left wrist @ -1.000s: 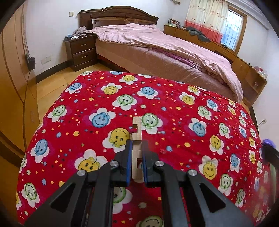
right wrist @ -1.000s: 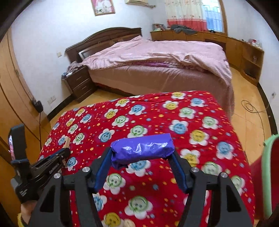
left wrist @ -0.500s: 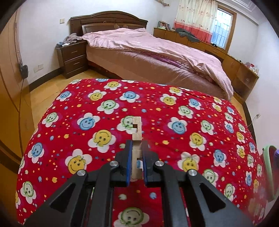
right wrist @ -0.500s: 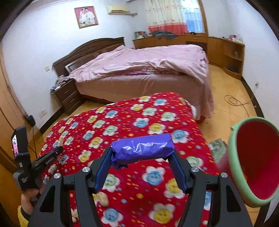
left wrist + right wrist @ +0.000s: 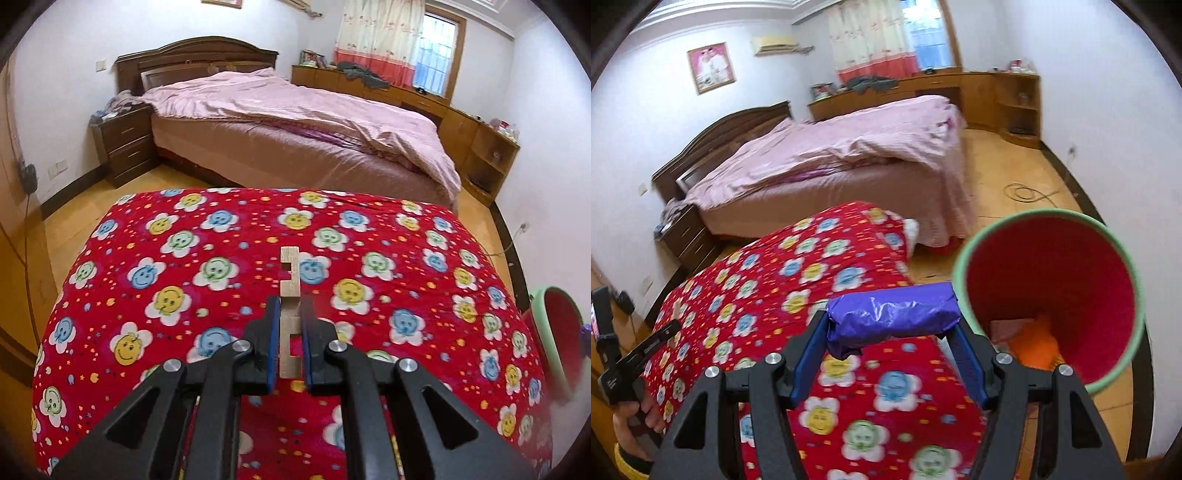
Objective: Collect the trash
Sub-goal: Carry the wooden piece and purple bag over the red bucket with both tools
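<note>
My left gripper (image 5: pixel 289 314) is shut on a notched wooden piece (image 5: pixel 289 273) that sticks up past the blue pads, above the red smiley-flower cloth (image 5: pixel 207 280). My right gripper (image 5: pixel 892 325) is shut on a crumpled purple wrapper roll (image 5: pixel 892 319), held crosswise between the blue pads. It hovers at the cloth's right edge, just left of the red bin with a green rim (image 5: pixel 1052 295). Orange and pinkish trash (image 5: pixel 1034 341) lies in the bin's bottom. The left gripper (image 5: pixel 670 326) and the hand that holds it show at the far left of the right wrist view.
The bin (image 5: pixel 554 328) stands on the wooden floor beside the cloth's right side. A bed with a pink cover (image 5: pixel 295 122) lies beyond. A nightstand (image 5: pixel 127 147) is at its left, low cabinets (image 5: pixel 979 96) at the back, and a cable (image 5: pixel 1030 192) lies on the floor.
The right gripper has swung right with the purple roll, from over the cloth to the bin's rim; the bin now fills the right side. The left gripper drifted right too, bringing the bin into view.
</note>
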Motion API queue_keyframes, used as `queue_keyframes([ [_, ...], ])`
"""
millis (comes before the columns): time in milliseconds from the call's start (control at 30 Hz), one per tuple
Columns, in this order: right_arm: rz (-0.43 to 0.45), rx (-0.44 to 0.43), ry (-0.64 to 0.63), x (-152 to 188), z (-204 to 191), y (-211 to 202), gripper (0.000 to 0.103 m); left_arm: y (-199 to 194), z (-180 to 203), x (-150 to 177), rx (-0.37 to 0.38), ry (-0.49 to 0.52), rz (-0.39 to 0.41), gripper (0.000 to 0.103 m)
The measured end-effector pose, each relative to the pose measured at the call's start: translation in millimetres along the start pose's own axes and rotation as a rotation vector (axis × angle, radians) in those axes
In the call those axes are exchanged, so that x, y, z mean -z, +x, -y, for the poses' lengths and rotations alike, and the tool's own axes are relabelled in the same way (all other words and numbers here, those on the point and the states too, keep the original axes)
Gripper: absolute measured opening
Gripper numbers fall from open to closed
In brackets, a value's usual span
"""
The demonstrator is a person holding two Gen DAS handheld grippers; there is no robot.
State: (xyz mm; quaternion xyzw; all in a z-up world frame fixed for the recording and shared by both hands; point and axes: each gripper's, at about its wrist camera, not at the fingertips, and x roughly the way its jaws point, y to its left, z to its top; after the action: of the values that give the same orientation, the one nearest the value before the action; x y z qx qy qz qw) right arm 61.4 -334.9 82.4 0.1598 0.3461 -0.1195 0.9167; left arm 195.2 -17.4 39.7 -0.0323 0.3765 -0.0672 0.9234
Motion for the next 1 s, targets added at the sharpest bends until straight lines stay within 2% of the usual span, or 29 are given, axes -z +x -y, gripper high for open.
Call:
queue_keyframes([
  [433,0.04,0.075,0.129,8,72,-25,0.067,-28,64,0,0.123,0.099,-0.01,0.01],
  [1000,0.032,0.119,0.258,19,148,-38,0.067,-50,191,14,0.316,0.267,-0.061,0.009],
])
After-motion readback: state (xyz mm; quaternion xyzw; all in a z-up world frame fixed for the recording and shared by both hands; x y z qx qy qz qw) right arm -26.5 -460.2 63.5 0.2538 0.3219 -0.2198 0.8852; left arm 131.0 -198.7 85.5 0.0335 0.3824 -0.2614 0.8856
